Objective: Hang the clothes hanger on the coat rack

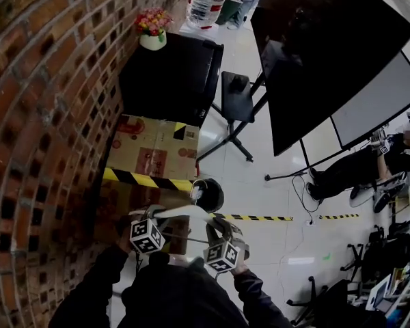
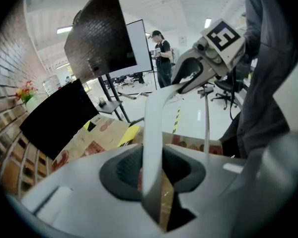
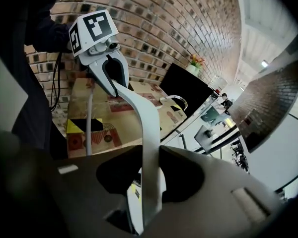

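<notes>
I hold a white clothes hanger point(image 1: 186, 212) level in front of me, one gripper on each arm of it. Its hook point(image 1: 195, 189) points away from me. My left gripper point(image 1: 154, 215) is shut on the hanger's left arm point(image 2: 153, 143), which runs straight up between the jaws. The right gripper point(image 1: 222, 228) is shut on the right arm point(image 3: 149, 148). From the left gripper view I see the right gripper point(image 2: 191, 76) on the far end; from the right gripper view I see the left gripper point(image 3: 111, 78) and the hook point(image 3: 174, 100). No coat rack can be made out.
A brick wall point(image 1: 41, 115) runs along the left. Below the hanger lie cardboard boxes point(image 1: 154, 149) with a yellow-black stripe, and a round black bin point(image 1: 210, 195). Beyond them stand a black cabinet point(image 1: 171, 74) with a flower pot point(image 1: 153, 34), a stool point(image 1: 236, 94) and a dark board on a stand point(image 1: 321, 60). A person point(image 1: 369, 162) sits at right.
</notes>
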Demonstrator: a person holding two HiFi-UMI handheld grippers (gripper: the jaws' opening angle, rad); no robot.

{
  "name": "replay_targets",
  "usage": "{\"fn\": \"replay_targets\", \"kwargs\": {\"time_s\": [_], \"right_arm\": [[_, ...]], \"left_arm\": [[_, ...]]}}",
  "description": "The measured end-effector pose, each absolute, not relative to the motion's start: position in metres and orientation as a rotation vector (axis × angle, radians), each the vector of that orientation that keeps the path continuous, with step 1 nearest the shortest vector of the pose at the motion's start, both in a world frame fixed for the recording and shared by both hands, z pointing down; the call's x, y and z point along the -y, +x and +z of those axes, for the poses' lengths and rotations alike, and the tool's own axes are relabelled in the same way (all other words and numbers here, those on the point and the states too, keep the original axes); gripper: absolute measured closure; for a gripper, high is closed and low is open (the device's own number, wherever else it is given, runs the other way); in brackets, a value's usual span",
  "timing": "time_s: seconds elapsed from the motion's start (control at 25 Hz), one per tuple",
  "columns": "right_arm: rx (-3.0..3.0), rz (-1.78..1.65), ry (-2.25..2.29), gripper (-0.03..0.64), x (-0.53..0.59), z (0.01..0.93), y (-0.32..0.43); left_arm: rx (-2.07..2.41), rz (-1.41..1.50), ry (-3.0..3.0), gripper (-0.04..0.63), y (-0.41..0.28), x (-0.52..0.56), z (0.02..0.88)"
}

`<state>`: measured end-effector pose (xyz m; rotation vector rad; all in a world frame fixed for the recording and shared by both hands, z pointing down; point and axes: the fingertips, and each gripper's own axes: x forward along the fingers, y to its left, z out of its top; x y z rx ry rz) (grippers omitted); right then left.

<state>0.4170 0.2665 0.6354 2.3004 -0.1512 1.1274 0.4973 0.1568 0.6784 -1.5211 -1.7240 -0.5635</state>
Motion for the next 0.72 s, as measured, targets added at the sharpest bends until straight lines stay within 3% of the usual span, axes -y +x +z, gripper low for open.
{"fn": "replay_targets", "kwargs": {"time_s": [0.72], "right_arm": [[0.371, 0.905, 2.304, 0.497, -0.360, 0.608, 0.246]], "left_arm": [[1.457, -0.588, -1.698, 0.478, 0.304, -0.233, 0.639]]}}
